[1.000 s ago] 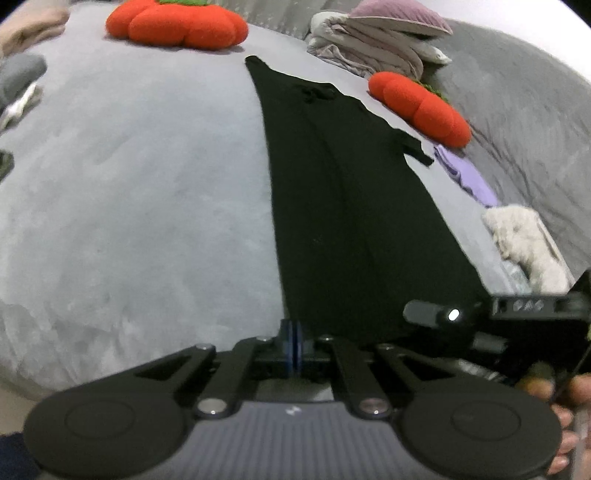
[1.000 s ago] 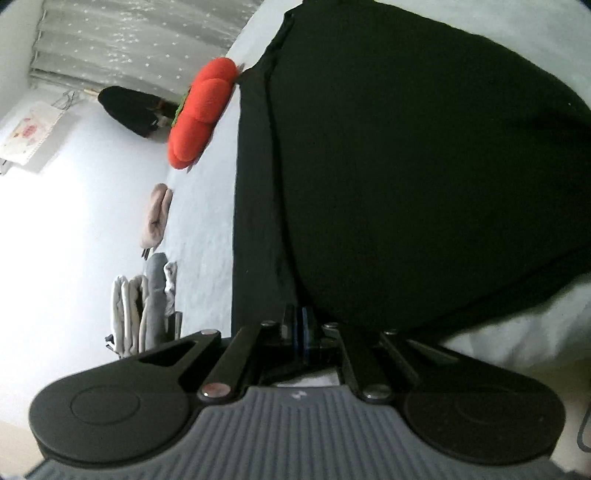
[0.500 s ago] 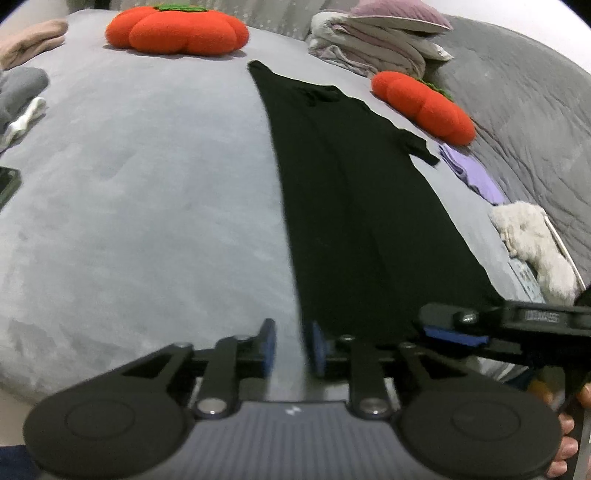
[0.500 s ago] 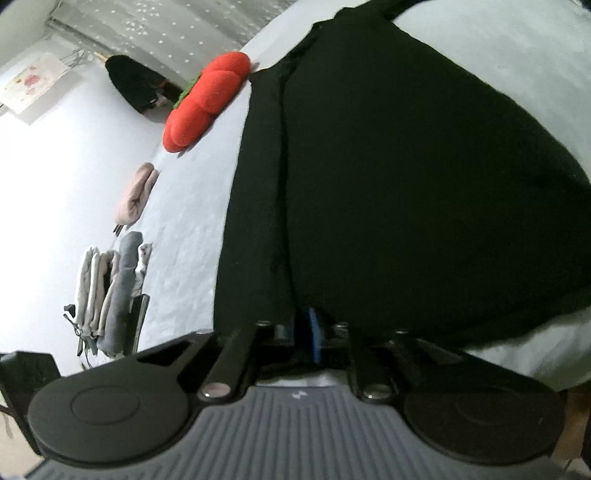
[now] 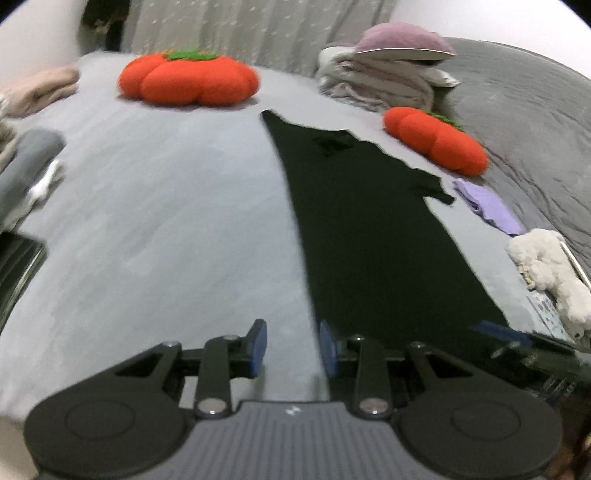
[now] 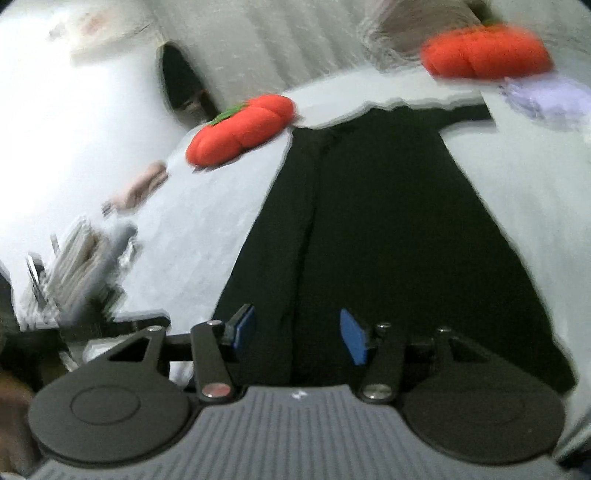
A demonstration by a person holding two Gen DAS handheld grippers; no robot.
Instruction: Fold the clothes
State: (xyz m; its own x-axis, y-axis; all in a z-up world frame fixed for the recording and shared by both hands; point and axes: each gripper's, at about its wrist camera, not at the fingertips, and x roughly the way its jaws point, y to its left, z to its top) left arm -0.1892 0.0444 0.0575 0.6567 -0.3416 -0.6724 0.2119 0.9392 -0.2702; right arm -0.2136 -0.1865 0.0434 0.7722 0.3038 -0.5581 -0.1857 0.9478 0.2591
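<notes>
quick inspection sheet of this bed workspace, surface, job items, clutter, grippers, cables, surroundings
Surface: grey bed cover, mostly smooth.
Job's things: black garment lying flat, folded lengthwise into a long strip, one short sleeve sticking out on its right.
Clutter: two orange pumpkin cushions, purple cloth, white fluffy item, folded bedding pile, folded clothes at the left edge.
Grippers: left gripper open, empty, at the garment's near edge; right gripper open, empty, over the garment.
Cables: nothing seen.
Surroundings: curtain behind the bed, white wall.
</notes>
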